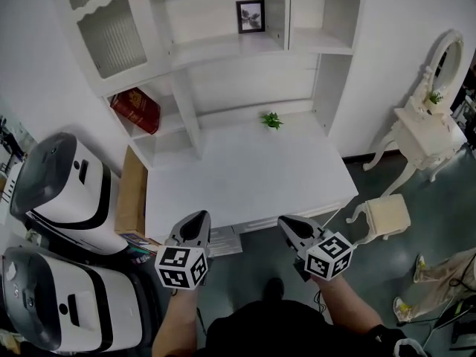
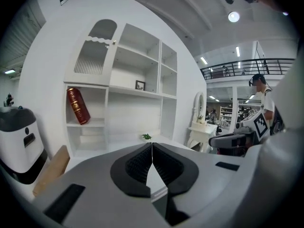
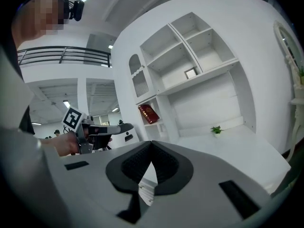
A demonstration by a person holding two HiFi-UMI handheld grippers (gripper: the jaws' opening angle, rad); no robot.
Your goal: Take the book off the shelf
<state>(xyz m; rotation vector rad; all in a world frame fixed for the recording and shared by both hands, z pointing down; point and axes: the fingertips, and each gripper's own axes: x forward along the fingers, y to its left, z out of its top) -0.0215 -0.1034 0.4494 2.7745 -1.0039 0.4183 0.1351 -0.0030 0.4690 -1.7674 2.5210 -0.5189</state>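
Black-lined jaws are sitting pressed together on both the left gripper [image 1: 197, 216] and the right gripper [image 1: 287, 222], with nothing between them. Both are hovering side by side at the near edge of the white desk [image 1: 245, 177], well apart from the target. To do this reach well, the person is probably needing to open one gripper before arriving and carry it across the desk toward the left side of the shelf [image 1: 190, 114]. The jaws should be lining up with the book's tilt, so that they are closing across its thickness and not its broad face; the left gripper is looking like the nearer choice. Beyond the desk's bare top, a small green plant [image 1: 271, 120] is standing near the back wall. The red book [image 1: 136, 110] is leaning at a slant in the left compartment, alone there, under the closed cabinet door [image 1: 111, 32], whose contents I cannot tell. The compartment beneath the book is looking bare. Higher up, the middle shelf is holding only a small framed picture [image 1: 251, 16], and the right-hand compartments are showing nothing.
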